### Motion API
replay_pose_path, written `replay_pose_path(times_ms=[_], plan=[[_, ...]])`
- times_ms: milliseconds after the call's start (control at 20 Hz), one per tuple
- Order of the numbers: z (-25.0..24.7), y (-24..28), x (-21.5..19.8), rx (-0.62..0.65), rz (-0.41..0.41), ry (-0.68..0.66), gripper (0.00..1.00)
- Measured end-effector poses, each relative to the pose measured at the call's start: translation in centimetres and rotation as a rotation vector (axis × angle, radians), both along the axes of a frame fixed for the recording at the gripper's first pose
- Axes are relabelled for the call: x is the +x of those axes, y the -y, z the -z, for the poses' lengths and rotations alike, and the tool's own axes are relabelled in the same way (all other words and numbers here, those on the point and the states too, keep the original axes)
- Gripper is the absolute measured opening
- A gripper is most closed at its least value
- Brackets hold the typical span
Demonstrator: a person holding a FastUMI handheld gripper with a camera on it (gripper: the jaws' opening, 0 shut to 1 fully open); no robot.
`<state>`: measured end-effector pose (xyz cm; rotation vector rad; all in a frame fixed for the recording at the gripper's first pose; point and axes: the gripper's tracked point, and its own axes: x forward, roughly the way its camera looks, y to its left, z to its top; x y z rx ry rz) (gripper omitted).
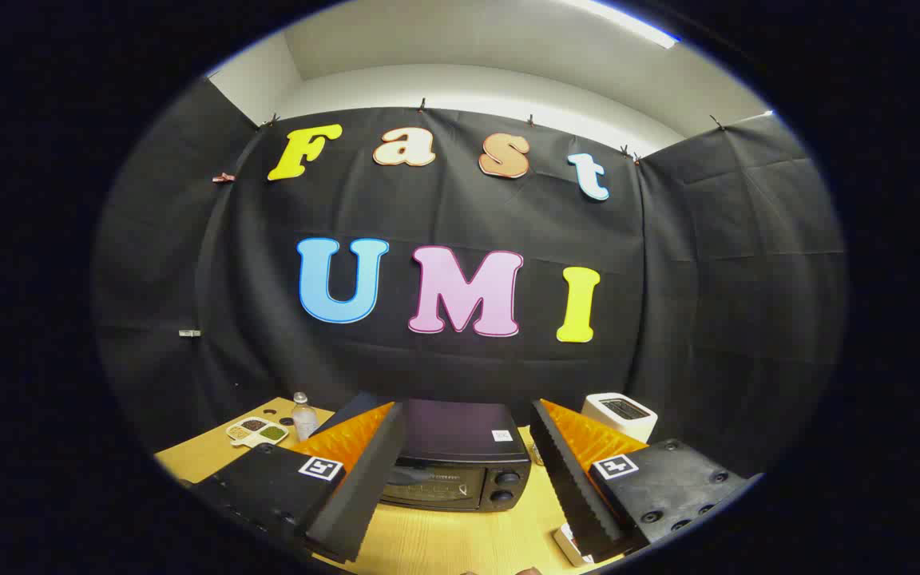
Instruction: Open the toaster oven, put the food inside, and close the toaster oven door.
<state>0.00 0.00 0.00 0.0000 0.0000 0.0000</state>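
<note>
A black toaster oven [460,459] stands on the wooden table [444,543], straight ahead of my gripper [468,447] and framed between its two fingers. Its glass door [428,484] is closed, with two knobs [505,487] on its right side. My gripper is open, fingers spread wide with nothing between them, raised above the table and some way short of the oven. I cannot pick out the food for certain.
A white slot toaster [621,414] stands behind the oven to the right. To the left sit a divided dish of seeds [257,431] and a small water bottle [303,415]. A white object [570,546] lies by the right finger's base. Black cloth walls enclose the booth.
</note>
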Motion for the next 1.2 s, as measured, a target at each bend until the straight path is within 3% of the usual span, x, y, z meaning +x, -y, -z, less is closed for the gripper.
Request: replay_pose_path(times_ms=[400, 1200], plan=[[0.8, 1.2, -0.9, 0.006, 0.040, -0.022, 0.97], [2.1, -0.3, -1.4, 0.019, 0.034, -0.063, 0.97]])
